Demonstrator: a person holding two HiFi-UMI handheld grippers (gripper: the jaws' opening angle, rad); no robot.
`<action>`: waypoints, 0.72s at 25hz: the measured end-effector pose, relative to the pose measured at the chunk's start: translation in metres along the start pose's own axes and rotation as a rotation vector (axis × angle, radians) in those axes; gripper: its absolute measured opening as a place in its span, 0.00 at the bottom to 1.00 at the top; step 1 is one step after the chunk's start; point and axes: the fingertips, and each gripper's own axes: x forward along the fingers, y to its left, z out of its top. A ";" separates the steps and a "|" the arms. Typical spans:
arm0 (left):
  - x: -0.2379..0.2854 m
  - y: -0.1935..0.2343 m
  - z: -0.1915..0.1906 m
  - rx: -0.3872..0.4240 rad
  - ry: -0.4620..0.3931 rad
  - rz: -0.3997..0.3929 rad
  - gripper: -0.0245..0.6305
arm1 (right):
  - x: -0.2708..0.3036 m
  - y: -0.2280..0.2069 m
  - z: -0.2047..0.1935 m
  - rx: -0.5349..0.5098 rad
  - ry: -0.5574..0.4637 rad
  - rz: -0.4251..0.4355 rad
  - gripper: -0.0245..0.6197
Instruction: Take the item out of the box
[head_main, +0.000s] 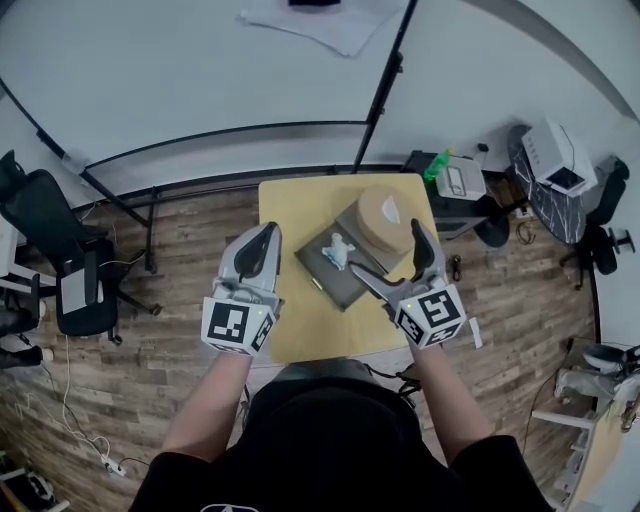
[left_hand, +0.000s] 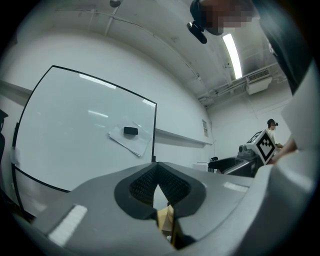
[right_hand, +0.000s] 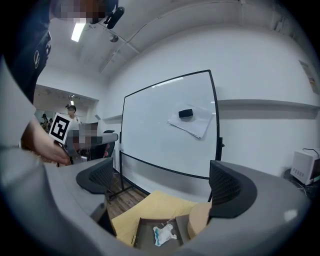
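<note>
The item (head_main: 339, 250) (right_hand: 163, 234) is a small, crumpled white thing with pale blue patches. It lies inside the box (head_main: 335, 282) (right_hand: 144, 231), a shallow dark grey tray open at the top, and sits toward the box's far right corner. The box rests on the far half of a small light wooden table (head_main: 300, 330) (right_hand: 150, 207). Just beside the item on its right stands a round tan piece (head_main: 385, 220) (right_hand: 199, 220), low and disc-like; what it rests on cannot be told. The right gripper (head_main: 395, 262) (right_hand: 162, 182) hangs above the near right edge of the box with its jaws wide apart and nothing between them. In the right gripper view the item shows low between the jaws, and the right pad overlaps the round tan piece. The left gripper (head_main: 268, 232) (left_hand: 159, 182) is held above the table's left side, apart from the box, with its jaw tips pressed together on nothing. Behind the table stands a whiteboard (head_main: 200, 70) (right_hand: 165, 125) (left_hand: 85, 125) bearing a sheet of paper (right_hand: 192, 125) and a dark eraser (right_hand: 185, 113). An office chair (head_main: 50, 230) stands well off to the left on the wooden floor (head_main: 180, 330).
</note>
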 end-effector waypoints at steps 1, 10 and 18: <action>0.004 0.000 -0.001 0.000 0.001 0.005 0.04 | 0.003 -0.004 0.000 0.000 0.003 0.010 0.97; 0.025 -0.003 -0.007 -0.008 0.018 0.048 0.04 | 0.029 -0.014 -0.009 -0.036 0.079 0.124 0.97; 0.019 0.004 -0.033 -0.046 0.055 0.104 0.04 | 0.060 -0.007 -0.056 -0.175 0.326 0.290 0.97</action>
